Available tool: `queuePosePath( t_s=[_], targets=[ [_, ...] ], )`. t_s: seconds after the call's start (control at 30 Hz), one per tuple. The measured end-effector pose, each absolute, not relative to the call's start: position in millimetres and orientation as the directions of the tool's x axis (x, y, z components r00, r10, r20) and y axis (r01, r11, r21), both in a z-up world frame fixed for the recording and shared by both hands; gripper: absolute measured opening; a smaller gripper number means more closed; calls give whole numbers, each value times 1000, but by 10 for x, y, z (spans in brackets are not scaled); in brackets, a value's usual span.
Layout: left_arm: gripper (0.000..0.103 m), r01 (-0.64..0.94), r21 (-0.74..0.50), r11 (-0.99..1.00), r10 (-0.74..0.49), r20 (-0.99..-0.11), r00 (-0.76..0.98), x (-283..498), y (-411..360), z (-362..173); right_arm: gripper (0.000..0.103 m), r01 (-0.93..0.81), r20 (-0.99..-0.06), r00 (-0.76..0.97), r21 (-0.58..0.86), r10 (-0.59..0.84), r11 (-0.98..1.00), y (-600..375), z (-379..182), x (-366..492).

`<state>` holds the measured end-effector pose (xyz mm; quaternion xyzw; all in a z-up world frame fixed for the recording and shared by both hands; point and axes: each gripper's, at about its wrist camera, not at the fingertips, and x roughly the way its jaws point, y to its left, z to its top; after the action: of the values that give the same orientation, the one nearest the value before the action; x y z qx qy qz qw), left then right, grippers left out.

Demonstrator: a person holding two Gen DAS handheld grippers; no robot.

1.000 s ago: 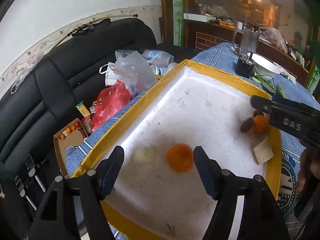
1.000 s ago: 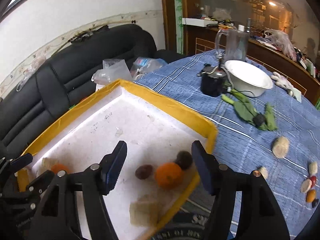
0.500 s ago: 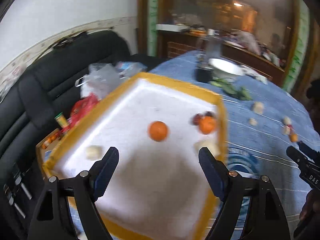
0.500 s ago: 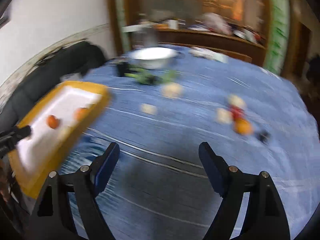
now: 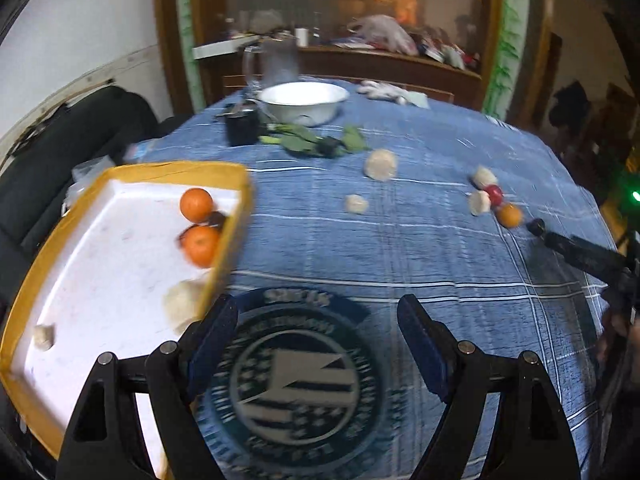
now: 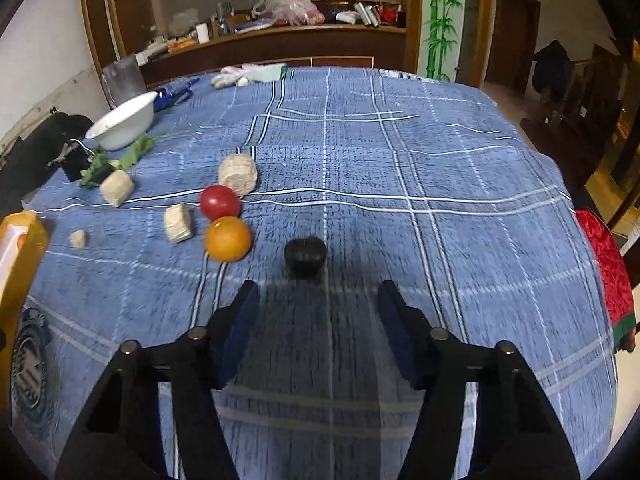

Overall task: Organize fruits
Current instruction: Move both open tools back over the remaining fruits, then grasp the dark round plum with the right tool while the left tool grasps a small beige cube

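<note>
1. Fruit waiting loose on the blue-checked desk (image 6: 400, 168): dark round fruit (image 6: 305, 255) sitting straight ahead of the right gripper (image 6: 318, 308), orange (image 6: 228, 239) just beside to the left, touching or nearly touching red fruit (image 6: 219, 202).
2. Showing right jaws spread wide, gripping nothing, lined up with dark round fruit, not yet around it.
3. Showing left gripper (image 5: 316, 332) hovering over the round printed emblem (image 5: 296, 380), jaws also wide and carrying nothing.
4. Sitting at left: yellow-rimmed tray (image 5: 236, 224), already containing two oranges (image 5: 196, 204) plus a dark piece, mostly hidden behind them.
5. Lying scattered around: pale beige chunks (image 6: 238, 174), kind not discernible; white bowl (image 6: 124, 126) and green leaves (image 5: 304, 140) well apart at far side.
6. Judging handling: dark fruit probably light, firm-skinned, round, so likely rolling if nudged; looking smooth, possibly slippery.
7. Judging hold: closing across the widest middle, pads on opposite sides, squeezing gently to avoid bruising or squirting it out.
8. Judging risk: bumping the neighbouring orange on the way in, sending it rolling across the cloth.
9. Judging progress: partly done, several fruits remaining outside the tray.
</note>
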<state>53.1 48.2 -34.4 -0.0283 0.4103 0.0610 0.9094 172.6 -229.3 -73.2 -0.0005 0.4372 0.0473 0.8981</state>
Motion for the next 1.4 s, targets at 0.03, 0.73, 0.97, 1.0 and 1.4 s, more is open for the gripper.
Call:
queuePosePath(
  t_s=[0.03,0.73,0.97,1.0,1.4],
  targets=[
    [82,-128,1,992,85,-751,655,574,441,-354,52,-87,-785,613,38,84,995,-2284,-751,1775],
    [76,20,-50,999,-51,-764,643,1866,-759,-683,23,-98,-753,633,149,177,984,-2518,-789,1866],
    [52,8,-2,1000,-7,-783,622,2081,-870,-833,24,-114,-747,632,171,204,979,-2514,-788,1868],
    [33,20,10,1000,-5,-778,629,2069,-901,-815,23,-115,-747,633,171,205,979,-2511,-786,1867],
    [15,29,44,999,15,-761,649,1462,-664,-634,23,-99,-738,654,133,165,986,-2486,-743,1821]
  ],
)
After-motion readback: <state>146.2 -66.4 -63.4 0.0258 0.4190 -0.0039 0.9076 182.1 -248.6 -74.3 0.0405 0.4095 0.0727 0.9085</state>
